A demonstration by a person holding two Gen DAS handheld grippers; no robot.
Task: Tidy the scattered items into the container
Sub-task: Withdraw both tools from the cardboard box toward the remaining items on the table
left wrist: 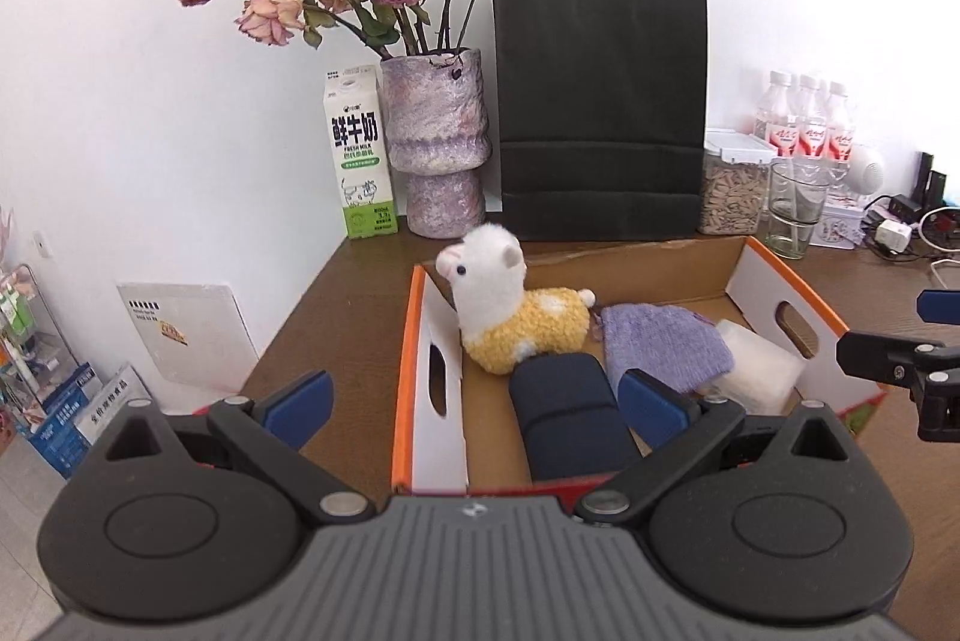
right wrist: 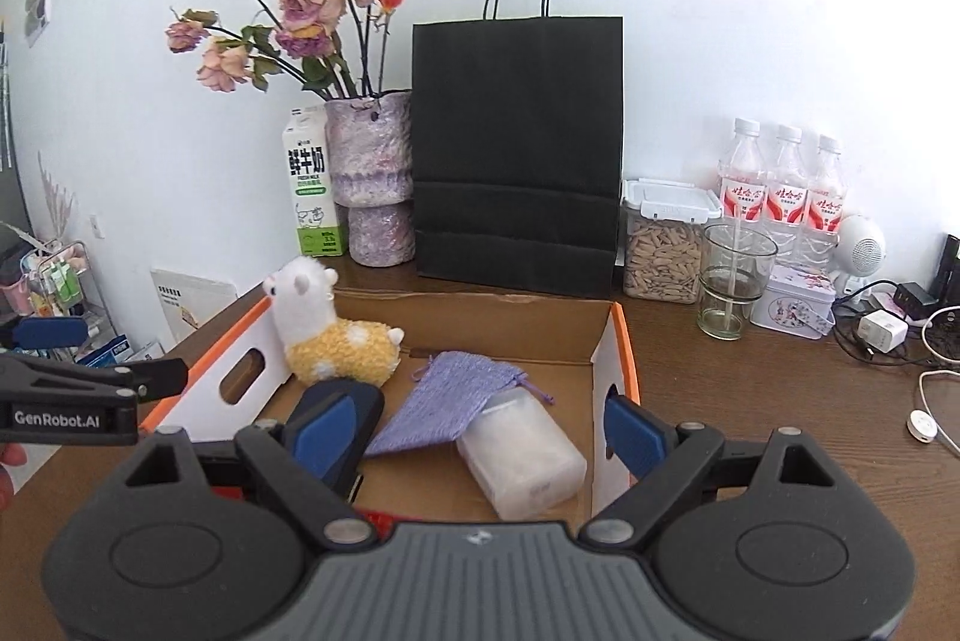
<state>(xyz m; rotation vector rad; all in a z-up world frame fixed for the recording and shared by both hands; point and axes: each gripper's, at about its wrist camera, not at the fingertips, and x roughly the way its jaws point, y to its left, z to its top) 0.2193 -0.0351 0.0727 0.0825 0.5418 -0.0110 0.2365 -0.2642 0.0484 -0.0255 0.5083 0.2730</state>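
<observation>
An open cardboard box [left wrist: 427, 341] [right wrist: 618, 341] with orange rims sits on the brown table. Inside it lie a white-and-yellow plush alpaca [left wrist: 510, 317] [right wrist: 324, 335], a dark navy case [left wrist: 570, 419] [right wrist: 354, 395], a purple knitted pouch [left wrist: 660, 341] [right wrist: 444, 395] and a translucent white plastic box [left wrist: 759, 359] [right wrist: 522, 455]. My left gripper [left wrist: 474, 401] hovers over the box's near left side, open and empty. Above the near edge, my right gripper [right wrist: 486, 431] also stands open with nothing gripped; it shows at the right edge of the left wrist view [left wrist: 924, 341].
Along the wall stand a milk carton [left wrist: 359, 155], a purple vase of dried roses [left wrist: 435, 137], a black paper bag [left wrist: 600, 107], a seed jar [right wrist: 663, 245], a glass [right wrist: 732, 281], water bottles [right wrist: 783, 191], a small tin [right wrist: 792, 302] and chargers with cables [right wrist: 888, 329].
</observation>
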